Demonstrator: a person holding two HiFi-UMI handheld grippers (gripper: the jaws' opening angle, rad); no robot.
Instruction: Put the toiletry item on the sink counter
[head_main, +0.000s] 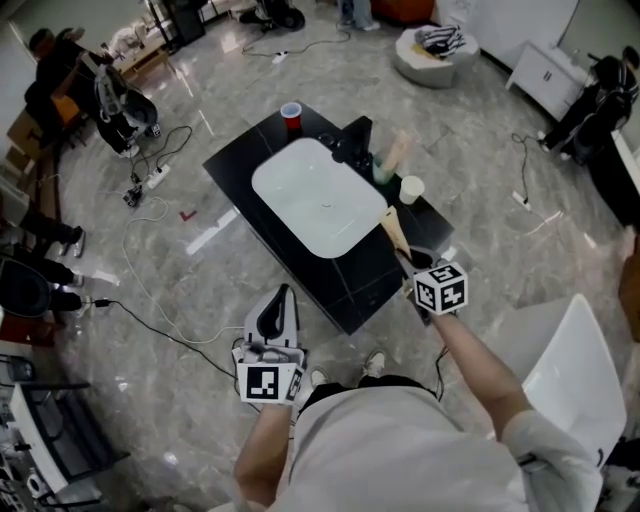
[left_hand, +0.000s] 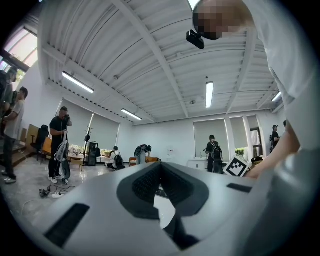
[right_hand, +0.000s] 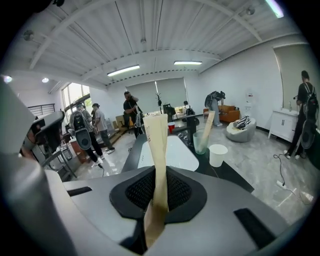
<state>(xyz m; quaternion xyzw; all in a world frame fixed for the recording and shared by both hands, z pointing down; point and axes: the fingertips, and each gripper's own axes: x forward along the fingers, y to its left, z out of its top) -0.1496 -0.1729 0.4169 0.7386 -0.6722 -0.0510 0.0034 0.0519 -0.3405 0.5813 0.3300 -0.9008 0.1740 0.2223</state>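
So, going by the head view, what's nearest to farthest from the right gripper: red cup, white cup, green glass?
1. White cup, on the counter, right edge.
2. Green glass, just beyond it.
3. Red cup, far corner.

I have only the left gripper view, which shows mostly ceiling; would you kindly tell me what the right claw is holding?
Observer: The right claw is shut on a flat tan tube, which sticks out past its tips.
Operator: Thank you. Where is it relative to the counter?
Observer: In the head view the tube shows over the black counter, just right of the white basin, and it is not yet set down.
Operator: Is anything standing on that side?
Observer: Yes, a white cup stands farther back along that side of the counter.
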